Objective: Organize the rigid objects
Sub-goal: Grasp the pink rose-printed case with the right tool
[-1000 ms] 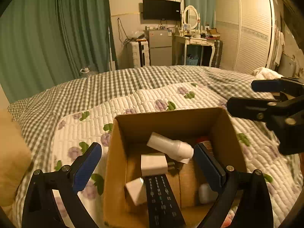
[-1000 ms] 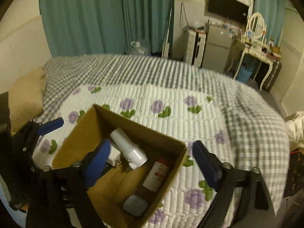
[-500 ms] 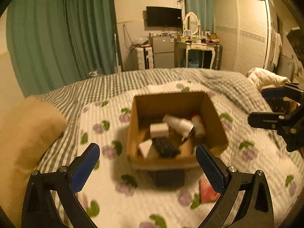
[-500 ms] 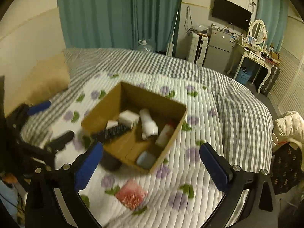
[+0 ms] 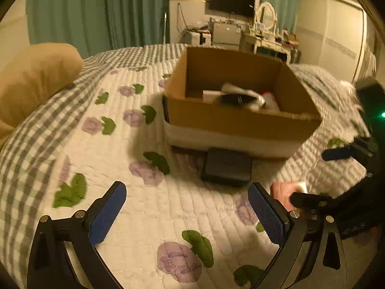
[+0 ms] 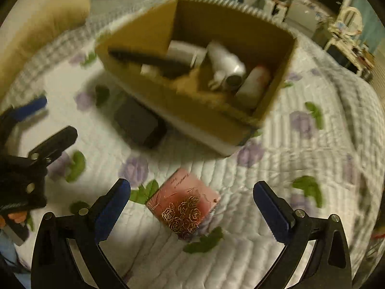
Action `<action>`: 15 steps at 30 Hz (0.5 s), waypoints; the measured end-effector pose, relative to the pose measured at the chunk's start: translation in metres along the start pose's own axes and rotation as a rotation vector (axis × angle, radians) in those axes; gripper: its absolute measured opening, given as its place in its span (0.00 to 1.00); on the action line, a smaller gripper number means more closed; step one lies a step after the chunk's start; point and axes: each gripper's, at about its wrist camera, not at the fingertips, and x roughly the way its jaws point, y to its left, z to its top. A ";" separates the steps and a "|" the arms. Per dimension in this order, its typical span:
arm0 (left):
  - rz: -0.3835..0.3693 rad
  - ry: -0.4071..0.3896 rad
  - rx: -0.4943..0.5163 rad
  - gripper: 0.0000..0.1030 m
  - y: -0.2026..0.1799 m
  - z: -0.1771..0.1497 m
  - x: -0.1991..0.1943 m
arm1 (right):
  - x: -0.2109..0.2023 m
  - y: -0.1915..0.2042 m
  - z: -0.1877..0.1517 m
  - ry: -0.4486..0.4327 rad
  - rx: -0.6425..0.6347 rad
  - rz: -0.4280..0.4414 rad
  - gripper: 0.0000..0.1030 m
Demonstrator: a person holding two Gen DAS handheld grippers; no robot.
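Observation:
A cardboard box (image 5: 240,120) (image 6: 144,36) stands on the quilted bed, holding a black remote (image 6: 149,61), a white bottle (image 6: 226,62), a red-and-white tube (image 6: 255,82) and small white boxes. In front of it lie a dark flat box (image 5: 227,166) (image 6: 137,122) and a pink box with gold roses (image 6: 184,206) (image 5: 286,190). My right gripper (image 6: 191,206) is open just above the pink box, which lies between its blue pads. My left gripper (image 5: 186,208) is open over bare quilt, short of the dark box.
A tan pillow (image 5: 36,77) lies at the left of the bed. The flowered quilt (image 5: 144,204) spreads around the box. Curtains, a desk with a mirror and a wall screen stand far behind. Each gripper shows at the other view's side edge.
Both grippers have drawn back from above the box and sunk toward the quilt. The dark box and the pink box have come into view; the right gripper now hangs over the pink box.

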 end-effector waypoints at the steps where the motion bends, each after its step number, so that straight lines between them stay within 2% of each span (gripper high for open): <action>1: -0.001 0.004 0.017 1.00 -0.003 -0.003 0.002 | 0.011 0.003 0.000 0.027 -0.026 0.002 0.99; 4: -0.008 0.022 0.050 1.00 -0.008 -0.011 0.008 | 0.034 0.000 -0.002 0.088 -0.010 0.042 0.99; 8: -0.012 0.046 0.057 1.00 -0.009 -0.014 0.013 | 0.048 -0.005 -0.006 0.119 0.026 0.082 0.99; 15: -0.022 0.058 0.024 1.00 -0.003 -0.013 0.014 | 0.074 0.018 -0.003 0.185 -0.047 0.066 0.99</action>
